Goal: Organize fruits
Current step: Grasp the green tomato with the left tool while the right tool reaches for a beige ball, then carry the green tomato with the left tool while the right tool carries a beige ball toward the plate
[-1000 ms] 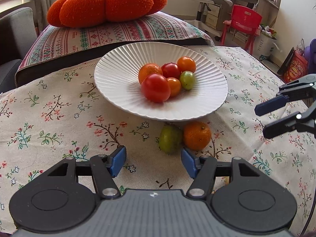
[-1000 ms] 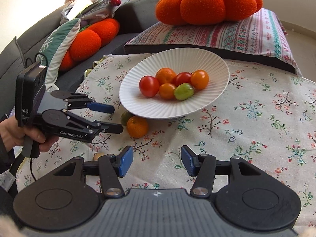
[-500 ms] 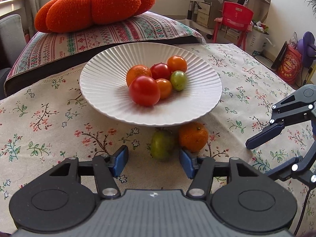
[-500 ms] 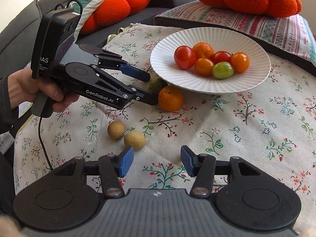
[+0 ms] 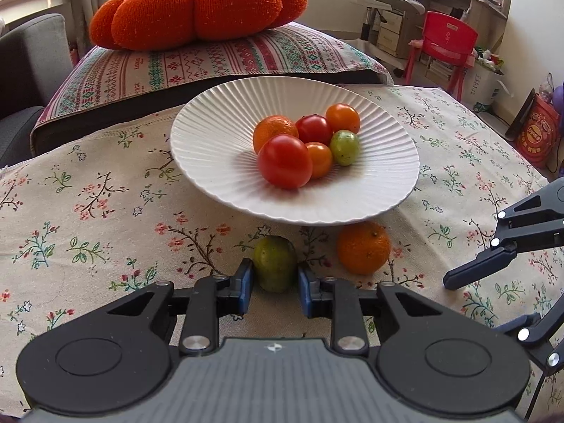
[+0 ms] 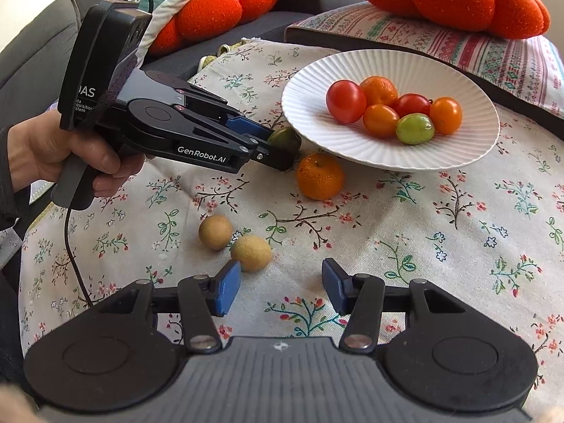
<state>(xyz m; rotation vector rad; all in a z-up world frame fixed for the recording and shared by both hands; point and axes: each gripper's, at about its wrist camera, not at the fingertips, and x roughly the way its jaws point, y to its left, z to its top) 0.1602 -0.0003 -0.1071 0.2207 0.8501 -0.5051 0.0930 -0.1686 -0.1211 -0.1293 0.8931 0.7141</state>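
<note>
A white ribbed plate holds several small tomatoes and an orange fruit. In front of it on the floral cloth lie a green fruit and a tangerine. My left gripper has its blue pads closed against both sides of the green fruit, which rests on the cloth. My right gripper is open and empty above the cloth, right of two small tan fruits.
A striped pillow with an orange pumpkin cushion lies behind the plate. More cushions and a grey sofa are at the left in the right wrist view. A red chair and desk stand beyond.
My left gripper moved forward and closed its pads onto the green fruit. My right gripper pulled back and to the right, bringing the two tan fruits closer to its left finger.
</note>
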